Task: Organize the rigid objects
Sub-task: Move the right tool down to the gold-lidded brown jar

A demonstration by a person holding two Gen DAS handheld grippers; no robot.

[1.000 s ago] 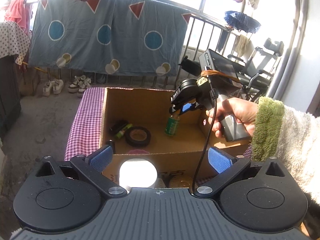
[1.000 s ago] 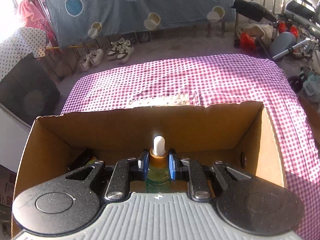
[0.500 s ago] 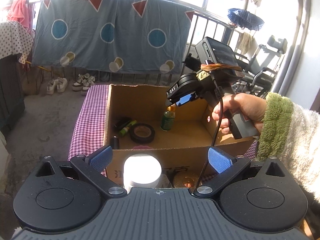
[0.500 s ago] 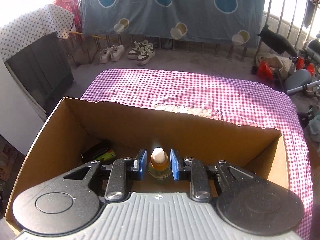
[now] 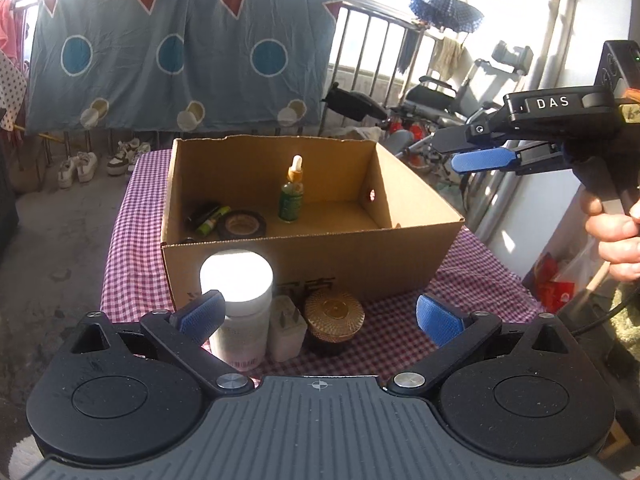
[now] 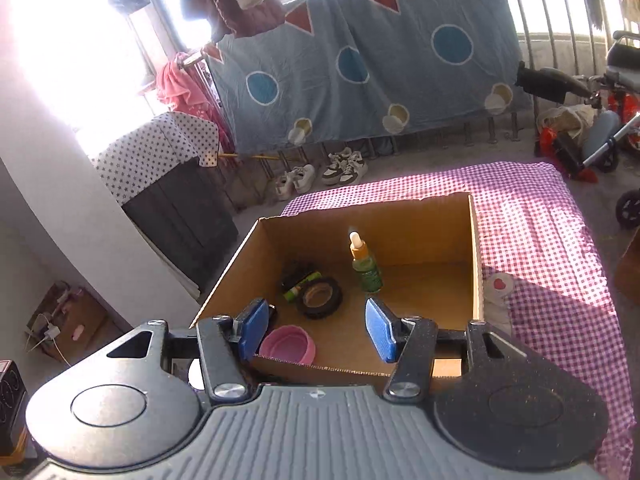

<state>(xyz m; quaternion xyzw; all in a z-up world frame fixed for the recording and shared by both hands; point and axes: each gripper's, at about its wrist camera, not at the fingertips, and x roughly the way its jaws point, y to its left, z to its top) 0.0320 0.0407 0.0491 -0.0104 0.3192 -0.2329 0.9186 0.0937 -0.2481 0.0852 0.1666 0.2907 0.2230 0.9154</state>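
A second ago the right hand-held gripper (image 6: 318,330) was clamped on the dropper bottle (image 5: 291,194) down inside the cardboard box (image 5: 416,208); now its jaws are spread with nothing between them and it has pulled up and back, to the right of the box in the left wrist view. The bottle stands upright on the box floor on its own, near the back wall, beside a roll of black tape (image 6: 319,297) and a green tube (image 6: 301,282) (a pink bowl (image 6: 287,345) sits at the near wall). That item looks finished, so the task likely moves on to what is still outside.

The left hand-held gripper (image 5: 318,316) is wide open and holds nothing. Just ahead of it, on the checked cloth (image 5: 472,276) of the bench in front of the box, stand a white jar (image 5: 238,300), a white plug (image 5: 285,330) and an amber glass jar (image 5: 334,320). The white jar is closest to its left finger, the amber one nearer the middle of the gap; none is touched.
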